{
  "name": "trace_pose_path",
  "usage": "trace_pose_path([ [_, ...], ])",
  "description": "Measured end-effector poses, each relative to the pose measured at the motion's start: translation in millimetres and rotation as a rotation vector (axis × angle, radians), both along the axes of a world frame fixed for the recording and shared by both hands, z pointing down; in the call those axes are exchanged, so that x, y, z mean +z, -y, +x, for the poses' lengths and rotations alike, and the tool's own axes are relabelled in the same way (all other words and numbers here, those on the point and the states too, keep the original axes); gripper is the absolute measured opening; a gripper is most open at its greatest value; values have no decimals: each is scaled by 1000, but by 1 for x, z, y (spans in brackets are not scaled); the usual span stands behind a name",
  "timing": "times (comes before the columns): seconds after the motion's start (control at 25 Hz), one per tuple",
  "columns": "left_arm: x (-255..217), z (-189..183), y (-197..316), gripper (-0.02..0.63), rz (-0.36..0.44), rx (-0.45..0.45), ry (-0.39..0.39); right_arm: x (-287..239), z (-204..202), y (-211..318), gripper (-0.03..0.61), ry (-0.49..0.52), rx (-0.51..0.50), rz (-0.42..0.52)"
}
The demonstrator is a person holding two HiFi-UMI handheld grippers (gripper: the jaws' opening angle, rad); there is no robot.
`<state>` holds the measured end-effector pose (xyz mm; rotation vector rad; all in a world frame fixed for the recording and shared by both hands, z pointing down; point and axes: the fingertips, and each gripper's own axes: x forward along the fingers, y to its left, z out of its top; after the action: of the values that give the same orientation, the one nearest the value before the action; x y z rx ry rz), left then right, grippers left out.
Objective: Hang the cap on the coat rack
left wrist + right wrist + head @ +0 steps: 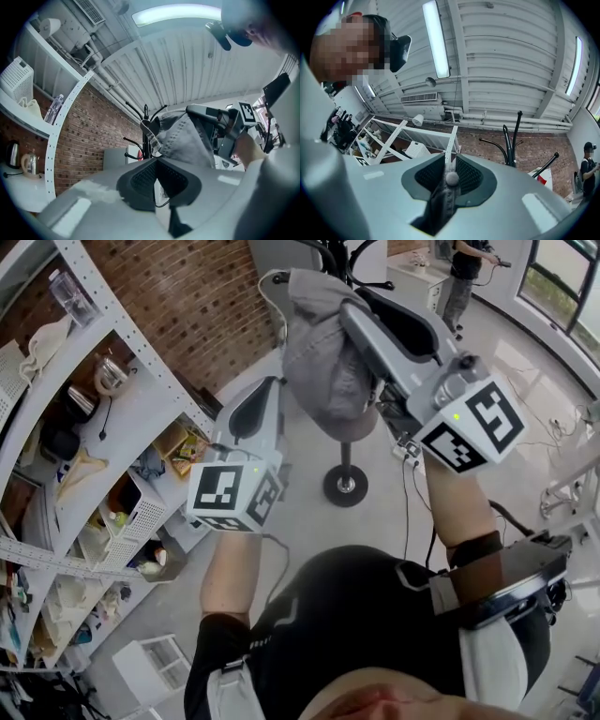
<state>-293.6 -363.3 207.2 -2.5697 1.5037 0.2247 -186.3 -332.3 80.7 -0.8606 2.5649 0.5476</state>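
A grey cap [323,371] hangs crumpled from my right gripper [314,296], which is raised and shut on its crown. In the right gripper view the cap's fabric [443,201] and top button sit pinched between the pads [471,178]. The black coat rack [345,486] stands just behind the cap; its base is on the floor and its top hooks [511,140] rise ahead to the right. My left gripper [251,413] is lower and to the left, shut with nothing in it. From its own view [157,180] the cap [187,136] hangs close by a rack hook [146,126].
White shelving [141,409] with kettles, boxes and cloths fills the left side against a brick wall [187,296]. A power strip with cables [410,452] lies on the floor by the rack's base. A white basket [155,664] sits low left. A person [464,273] stands far back.
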Motion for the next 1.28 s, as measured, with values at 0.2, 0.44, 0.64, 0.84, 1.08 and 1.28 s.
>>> trace_pose_path([
  [0.2, -1, -4, 7, 35, 13, 25, 0, -13, -3, 5, 81, 23, 29, 32],
  [0.44, -8, -7, 16, 35, 21, 50, -5, -29, -9, 10, 81, 39, 51, 61],
  [0.64, -14, -5, 19, 35, 30, 67, -17, -42, -8, 13, 80, 58, 69, 83],
  [0.84, -31, -4, 17, 35, 72, 74, -17, -62, -2, 15, 80, 84, 100, 124],
  [1.08, -30, 1, 21, 35, 62, 90, -16, -74, 7, 22, 80, 111, 113, 132],
  [1.28, -35, 4, 20, 35, 64, 98, -15, -91, 16, 14, 80, 133, 121, 168],
])
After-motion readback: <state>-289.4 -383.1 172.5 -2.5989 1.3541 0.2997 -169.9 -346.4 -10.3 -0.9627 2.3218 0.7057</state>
